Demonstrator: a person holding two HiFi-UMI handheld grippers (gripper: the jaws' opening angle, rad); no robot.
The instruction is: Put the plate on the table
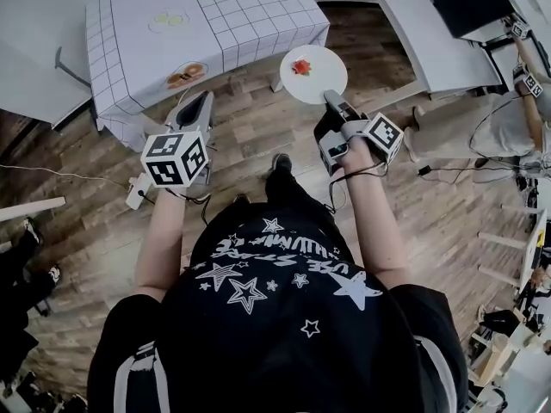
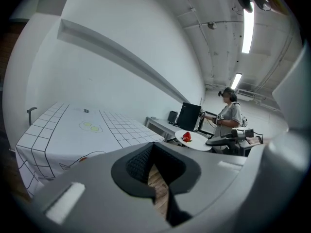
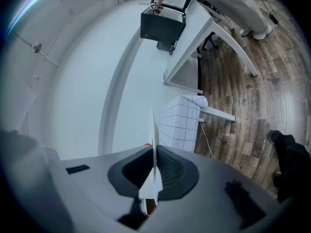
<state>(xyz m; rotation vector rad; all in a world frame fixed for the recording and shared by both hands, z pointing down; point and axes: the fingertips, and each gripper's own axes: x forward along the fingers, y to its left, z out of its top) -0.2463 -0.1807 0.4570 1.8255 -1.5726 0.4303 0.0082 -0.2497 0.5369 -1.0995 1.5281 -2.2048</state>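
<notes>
A black short-sleeved T-shirt (image 1: 275, 308) is worn. It is printed in white with solid and outlined stars and a slanted line of lettering. White bands are seen along its sleeves toward the lower corners of the head view. Dark trousers and a dark shoe (image 1: 281, 163) are shown at mid-frame. The left gripper (image 1: 200, 103) and the right gripper (image 1: 331, 100) are made of light grey plastic, with black ribbed linings inside the jaws. Each is fitted with a white cube (image 1: 175, 157) marked with black square patterns. Thin black cables (image 1: 353, 176) are looped below the right one.
</notes>
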